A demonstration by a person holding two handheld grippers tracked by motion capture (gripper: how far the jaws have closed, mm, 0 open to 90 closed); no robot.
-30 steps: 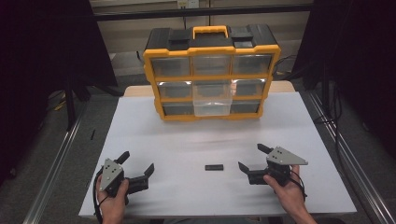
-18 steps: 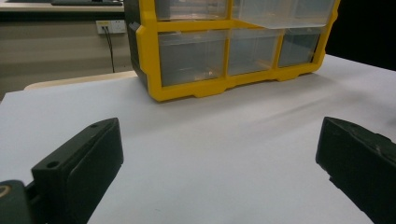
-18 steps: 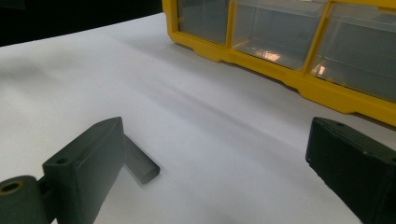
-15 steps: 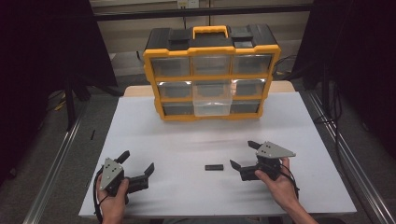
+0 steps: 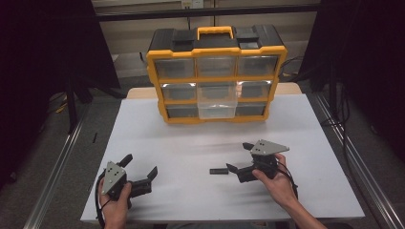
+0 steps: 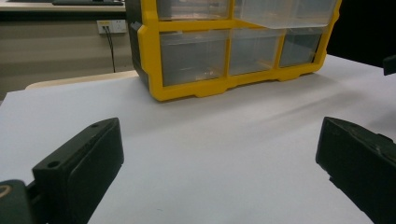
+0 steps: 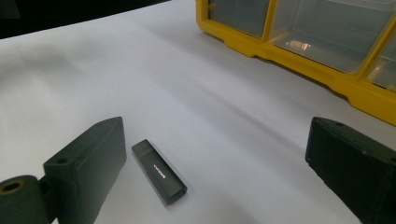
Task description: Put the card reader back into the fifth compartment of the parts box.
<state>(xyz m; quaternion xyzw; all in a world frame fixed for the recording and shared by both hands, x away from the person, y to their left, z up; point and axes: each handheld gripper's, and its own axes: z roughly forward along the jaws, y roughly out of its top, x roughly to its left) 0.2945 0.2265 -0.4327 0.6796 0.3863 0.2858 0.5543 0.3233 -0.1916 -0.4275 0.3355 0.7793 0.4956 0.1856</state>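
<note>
Black stick (image 7: 159,171) lies just inside open right claw's (image 5: 240,157) left jaw

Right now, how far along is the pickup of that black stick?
Done: the organizer's middle drawer already sticks out. In hand: the right claw sits open beside the black stick, one jaw close to it, not touching. Left to do: close on it and lift; it still lies flat on the table. The left claw rests open, apart from the work.

Yellow drawer organizer (image 5: 216,76) at the white table's (image 5: 157,129) far edge.
</note>
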